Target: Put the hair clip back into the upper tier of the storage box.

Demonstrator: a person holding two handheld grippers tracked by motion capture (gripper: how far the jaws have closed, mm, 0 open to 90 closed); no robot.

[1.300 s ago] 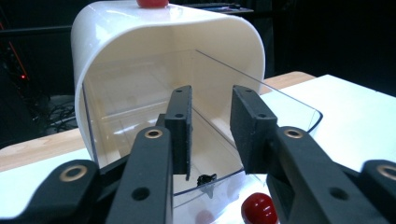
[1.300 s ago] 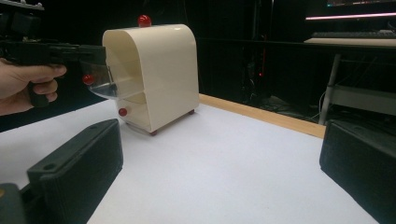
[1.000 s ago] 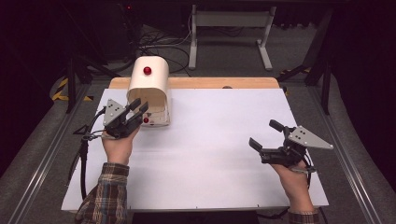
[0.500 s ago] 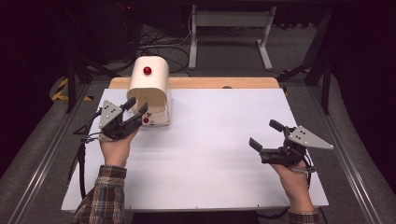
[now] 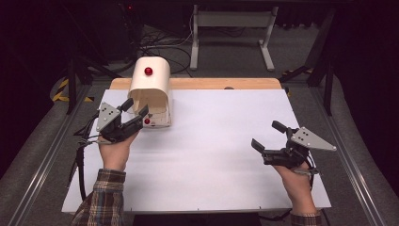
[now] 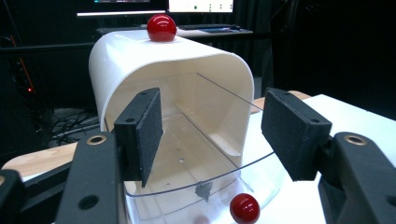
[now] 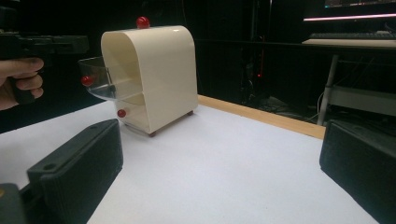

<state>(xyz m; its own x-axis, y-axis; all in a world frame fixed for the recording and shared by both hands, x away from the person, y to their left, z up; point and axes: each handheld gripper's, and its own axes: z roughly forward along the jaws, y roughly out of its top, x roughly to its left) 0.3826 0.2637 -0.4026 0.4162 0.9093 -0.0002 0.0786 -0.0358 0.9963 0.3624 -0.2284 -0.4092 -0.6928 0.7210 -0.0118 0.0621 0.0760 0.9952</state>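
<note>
The cream bread-bin-like box (image 5: 149,92) stands at the far left of the white table (image 5: 226,155), at about eleven o'clock from the table's middle. The left gripper (image 5: 135,113) sits at its open front, roughly at seven o'clock from the box, with its jaws pointing toward one o'clock into the mouth. In the left gripper view the clear drawer (image 6: 205,179) is drawn partly out, its curved front edge lying between and just below the two black pads (image 6: 140,133); the pads stand apart from it and press on nothing. These jaws have just been opening, and nothing is clamped between them, so the left gripper is released.

The right gripper (image 5: 267,136) rests at about four o'clock from the box, well apart from it, jaws spread wide over bare table, grasping nothing.

Counted: one box, two clear drawers (image 7: 100,84), three red knobs (image 7: 143,22) in the right gripper view, two grippers, two hands.
</note>
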